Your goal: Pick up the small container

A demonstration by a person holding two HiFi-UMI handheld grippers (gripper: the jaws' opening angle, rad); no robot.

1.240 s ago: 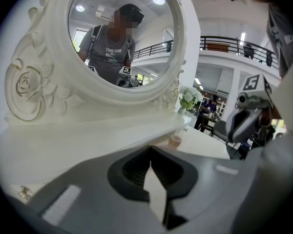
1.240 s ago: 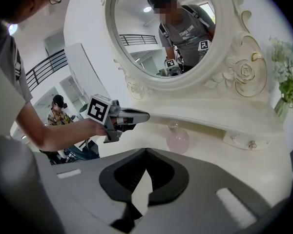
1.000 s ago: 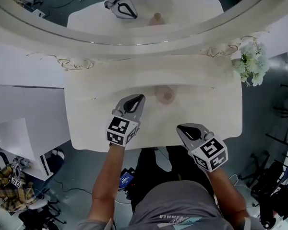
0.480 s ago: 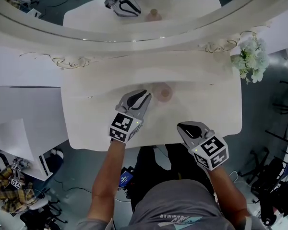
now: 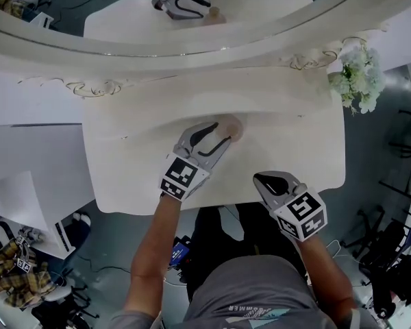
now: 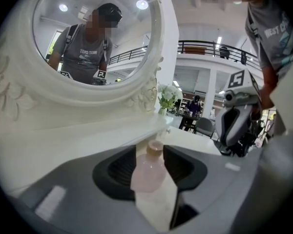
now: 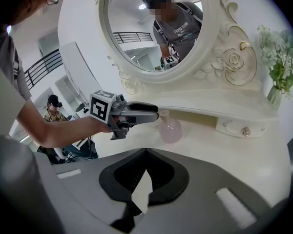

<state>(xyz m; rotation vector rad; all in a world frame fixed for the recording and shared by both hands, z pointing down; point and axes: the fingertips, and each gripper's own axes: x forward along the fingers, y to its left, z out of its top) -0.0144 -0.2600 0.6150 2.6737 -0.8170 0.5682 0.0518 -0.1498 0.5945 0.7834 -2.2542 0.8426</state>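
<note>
Bracketing the small container at frame centre, my left gripper has just been opening its jaws; spread to admit its body

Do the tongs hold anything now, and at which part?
Nothing is held. The left tongs have just been opening; the small container shows between their open jaws, ungripped. The right tongs are shut, empty.

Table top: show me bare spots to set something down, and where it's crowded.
Bare: the table top left of the left gripper, and the right stretch between the small container and the flowers. Crowded: the middle, where the left gripper, jaws just opening, brackets the small container.
</note>
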